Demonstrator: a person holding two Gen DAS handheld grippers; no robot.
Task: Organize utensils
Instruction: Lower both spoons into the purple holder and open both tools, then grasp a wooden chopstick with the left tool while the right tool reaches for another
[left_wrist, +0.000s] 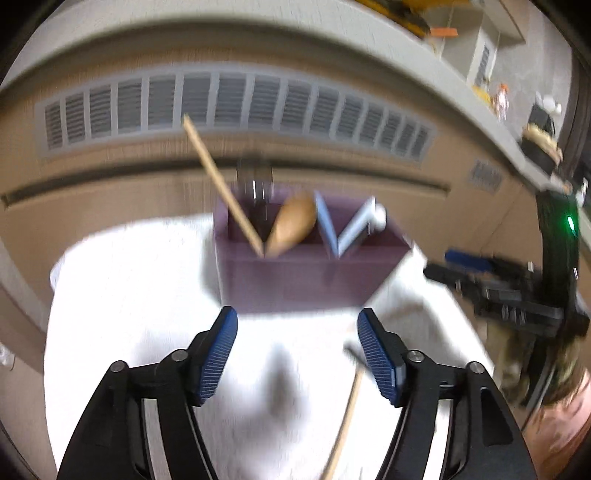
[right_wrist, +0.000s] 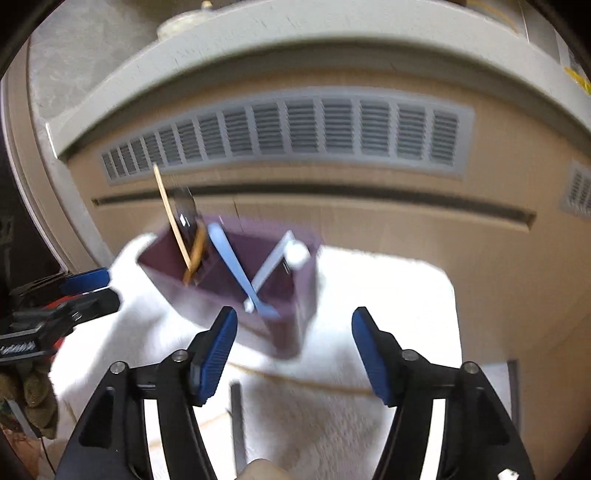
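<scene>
A purple divided utensil box stands on a white towel. It holds a wooden spoon, a wooden stick, a dark fork and light blue and white plastic utensils. My left gripper is open and empty, just in front of the box. My right gripper is open and empty, near the box's corner. A wooden stick and a dark utensil lie on the towel. Both views are blurred.
A beige cabinet with a long grey vent stands behind the towel, under a grey countertop. The right gripper shows at the right of the left wrist view; the left gripper shows at the left of the right wrist view.
</scene>
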